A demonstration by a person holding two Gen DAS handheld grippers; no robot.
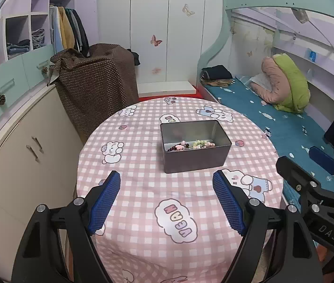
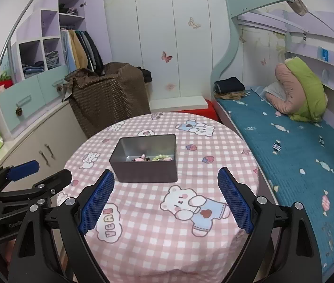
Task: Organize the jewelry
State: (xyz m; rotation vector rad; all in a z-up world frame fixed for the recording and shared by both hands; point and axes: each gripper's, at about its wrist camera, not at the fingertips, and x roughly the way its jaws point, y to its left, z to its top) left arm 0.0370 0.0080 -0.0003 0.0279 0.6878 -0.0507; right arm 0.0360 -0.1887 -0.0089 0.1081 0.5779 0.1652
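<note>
Hovering over the near part of a round table w/ pink checked cloth (image 1: pixel 143 141), left gripper (image 1: pixel 167 184) has fingers wide apart, nothing btwn them. Right gripper (image 2: pixel 165 181) same: fingers spread, empty. Metal tin (image 1: pixel 196 162) sits centre frame, upright, lid off, just beyond the fingertips in both views. Jewelry (image 1: pixel 189 145) (dark beads, pink + green pieces) lies in tin's bottom. Bed w/ teal cover (image 2: pixel 296 155) at right of frame.
</note>
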